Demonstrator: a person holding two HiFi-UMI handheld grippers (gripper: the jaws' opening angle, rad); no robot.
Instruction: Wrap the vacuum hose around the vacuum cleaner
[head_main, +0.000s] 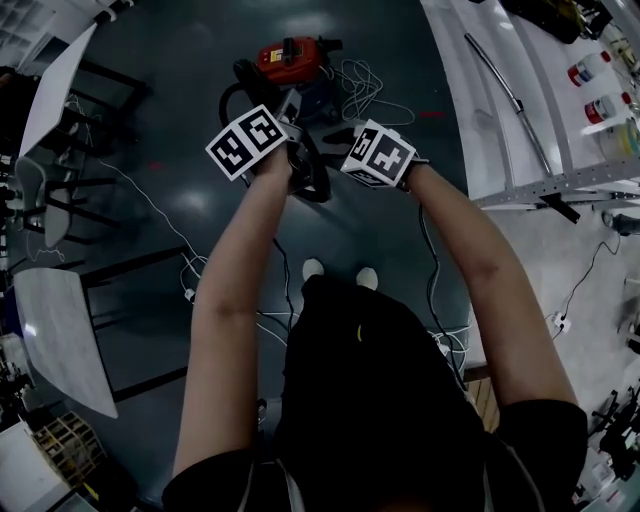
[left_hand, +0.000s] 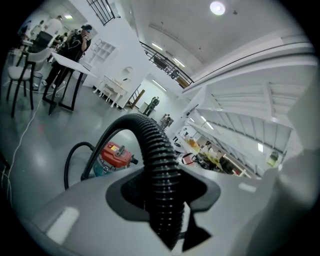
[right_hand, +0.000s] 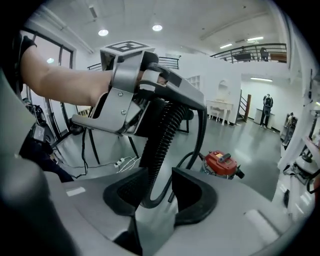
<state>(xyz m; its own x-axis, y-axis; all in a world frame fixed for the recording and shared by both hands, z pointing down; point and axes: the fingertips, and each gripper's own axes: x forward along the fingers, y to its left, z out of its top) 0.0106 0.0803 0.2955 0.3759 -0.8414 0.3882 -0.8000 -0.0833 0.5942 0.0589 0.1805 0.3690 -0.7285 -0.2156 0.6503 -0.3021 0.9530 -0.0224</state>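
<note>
The jaws of the left gripper (left_hand: 162, 195) are pinching the black ribbed vacuum hose (left_hand: 152, 150), which arches up from them. The jaws of the right gripper (right_hand: 160, 192) are spread, and a bend of the hose passes between them without being squeezed. The red vacuum cleaner (head_main: 292, 60) stands on the dark floor (head_main: 200, 210), beyond both grippers.

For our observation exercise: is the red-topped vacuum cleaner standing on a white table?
No, the red-topped vacuum cleaner stands on the dark glossy floor.
</note>
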